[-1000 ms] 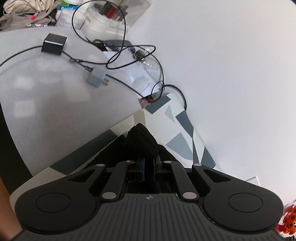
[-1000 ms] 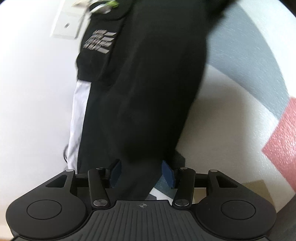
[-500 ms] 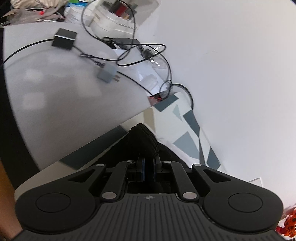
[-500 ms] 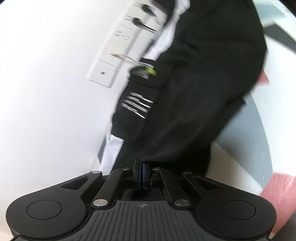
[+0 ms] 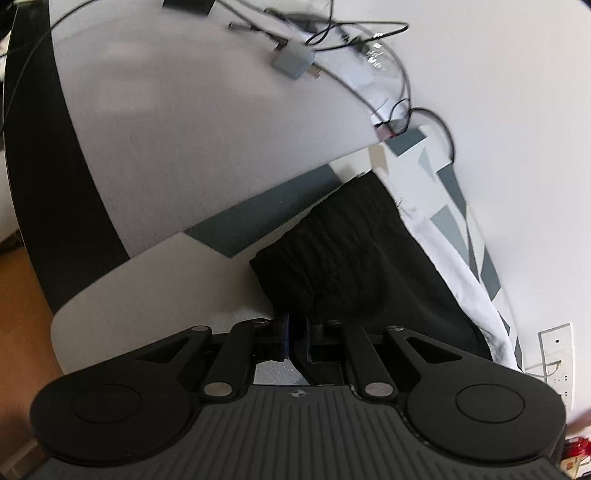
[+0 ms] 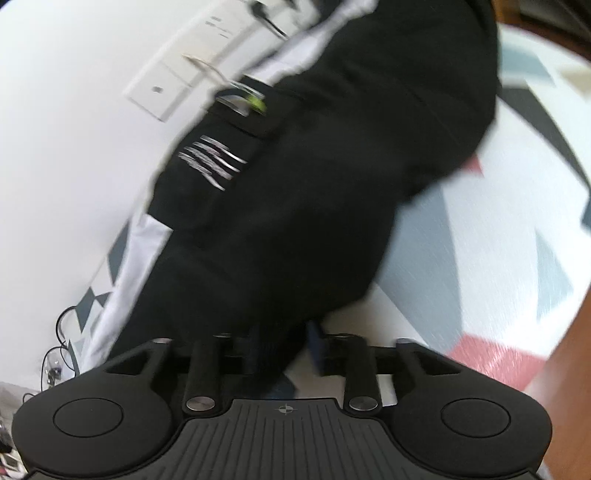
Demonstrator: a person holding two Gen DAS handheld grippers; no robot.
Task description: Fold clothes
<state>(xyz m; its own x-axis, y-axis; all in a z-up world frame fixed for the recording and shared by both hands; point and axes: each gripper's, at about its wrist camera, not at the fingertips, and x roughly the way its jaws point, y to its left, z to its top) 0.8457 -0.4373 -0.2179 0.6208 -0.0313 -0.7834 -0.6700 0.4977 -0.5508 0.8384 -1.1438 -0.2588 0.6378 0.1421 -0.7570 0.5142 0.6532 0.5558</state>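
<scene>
Black trousers (image 5: 373, 266) with a white side stripe (image 5: 454, 266) lie spread on a patterned rug (image 5: 258, 229) on the floor, close along a white wall (image 5: 517, 110), and both grippers are at work on them. Starting at the left, the left wrist view shows the left gripper (image 5: 295, 328) with its jaws nearly together, pinching a gathered, elastic-looking edge of the black cloth, probably the waistband; beyond it a pale grey surface (image 5: 203, 129), which may be a low table, carries loose cables (image 5: 369, 33) and a small grey adapter (image 5: 293, 61). Further right, a wall socket plate (image 5: 554, 347) sits low on the wall. In the right wrist view the right gripper (image 6: 277, 350) has its jaws set wider apart, with a fold of the black cloth running down between them; the picture is blurred, so whether the pads actually press the cloth cannot be told. A printed grey mark (image 6: 210, 162) and a small yellow-green tag (image 6: 255, 103) show on the trousers, and the rug's grey and red shapes (image 6: 498, 365) lie to the right. The step in hand looks like taking hold of two ends of the garment to bring one over the other. The next move would call for a sure hold on the right side, then both ends lifted level so the cloth folds without twisting.
</scene>
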